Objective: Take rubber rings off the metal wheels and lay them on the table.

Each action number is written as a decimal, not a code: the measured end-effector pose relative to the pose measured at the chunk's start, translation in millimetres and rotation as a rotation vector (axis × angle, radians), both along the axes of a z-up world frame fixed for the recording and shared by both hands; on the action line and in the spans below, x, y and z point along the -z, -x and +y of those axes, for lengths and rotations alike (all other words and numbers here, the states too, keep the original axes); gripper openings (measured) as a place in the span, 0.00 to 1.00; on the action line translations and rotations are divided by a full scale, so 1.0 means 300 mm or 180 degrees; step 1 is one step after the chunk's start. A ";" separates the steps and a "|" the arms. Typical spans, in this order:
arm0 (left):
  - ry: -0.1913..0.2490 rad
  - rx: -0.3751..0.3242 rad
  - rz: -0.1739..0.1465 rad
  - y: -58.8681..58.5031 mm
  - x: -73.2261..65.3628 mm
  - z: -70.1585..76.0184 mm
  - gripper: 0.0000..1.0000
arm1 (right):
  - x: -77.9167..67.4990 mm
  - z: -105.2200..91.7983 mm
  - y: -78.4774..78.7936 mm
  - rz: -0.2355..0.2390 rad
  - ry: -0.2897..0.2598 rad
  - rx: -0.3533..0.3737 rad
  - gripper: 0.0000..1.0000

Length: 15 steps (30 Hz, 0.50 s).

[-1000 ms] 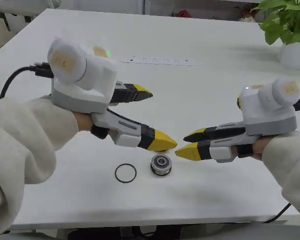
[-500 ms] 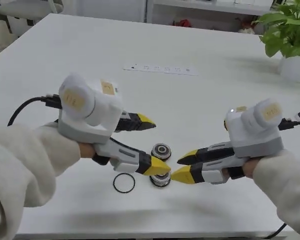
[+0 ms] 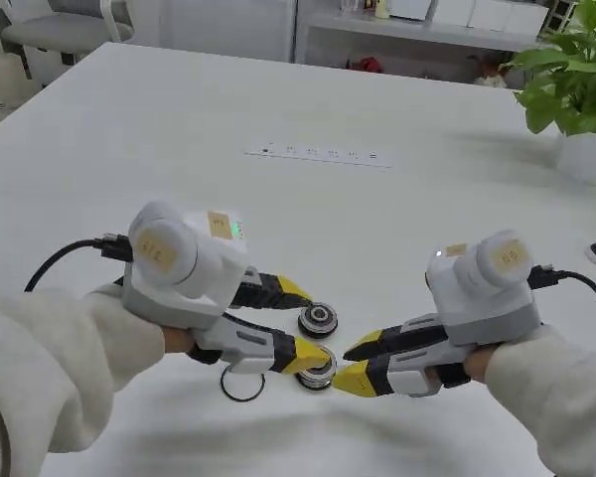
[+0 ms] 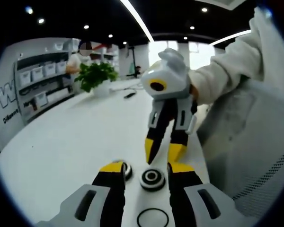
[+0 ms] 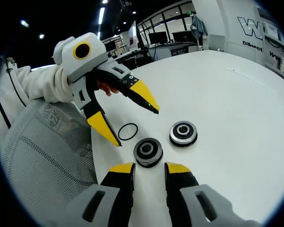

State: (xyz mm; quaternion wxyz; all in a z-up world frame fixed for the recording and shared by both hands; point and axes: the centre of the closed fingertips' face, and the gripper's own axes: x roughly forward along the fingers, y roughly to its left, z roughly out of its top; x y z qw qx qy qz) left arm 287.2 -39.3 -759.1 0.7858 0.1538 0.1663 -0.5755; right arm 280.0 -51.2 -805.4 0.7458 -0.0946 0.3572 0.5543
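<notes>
Desk (image 3: 397, 229) holds it all. We see the left gripper (image 5: 137, 126) and right gripper (image 3: 346, 366) tip to tip, fingers apart, gripping nothing. The near wheel (image 5: 148, 151) lies flat between them, axis upright, just ahead of the right fingers. The far wheel (image 5: 183, 133) and loose ring (image 5: 128, 131) lie beside it. A second ago both grippers were higher and wider apart.

A flat white power strip (image 3: 318, 153) lies on the white table (image 3: 179, 119), midway along its far edge. A leafy green plant in a white pot (image 3: 566, 70) stands by the table's right edge. A grey-seated chair (image 3: 52, 30) stands beyond the far left corner. A grey mesh chair back (image 5: 42, 156) stands at the near edge. Wall shelves with white bins (image 4: 38, 80) stand past the plant.
</notes>
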 end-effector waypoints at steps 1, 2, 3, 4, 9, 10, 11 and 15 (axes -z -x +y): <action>-0.0004 0.0005 0.0017 0.001 0.005 -0.001 0.35 | 0.002 0.002 0.002 0.0006 0.0005 -0.0006 0.22; 0.0002 0.0009 0.0043 0.002 0.010 -0.004 0.34 | 0.006 0.003 0.006 0.0003 0.0029 -0.0033 0.21; 0.0017 0.0008 0.0069 0.004 0.012 -0.007 0.34 | 0.007 0.006 0.009 -0.0005 0.0043 -0.0054 0.21; 0.0034 0.0012 0.0097 0.007 0.014 -0.012 0.34 | 0.008 0.008 0.010 -0.0005 0.0047 -0.0065 0.21; -0.0010 0.0030 0.0139 0.015 0.045 -0.023 0.31 | 0.016 0.016 0.009 -0.0023 0.0081 -0.0112 0.20; -0.0028 0.0032 0.0144 0.017 0.052 -0.024 0.30 | 0.020 0.017 0.009 -0.0032 0.0099 -0.0125 0.19; -0.0048 0.0030 0.0139 0.017 0.059 -0.025 0.29 | 0.021 0.017 0.009 -0.0037 0.0106 -0.0128 0.19; -0.0055 -0.0019 0.0174 0.007 0.072 -0.028 0.24 | 0.028 0.019 0.008 -0.0073 0.0137 -0.0165 0.18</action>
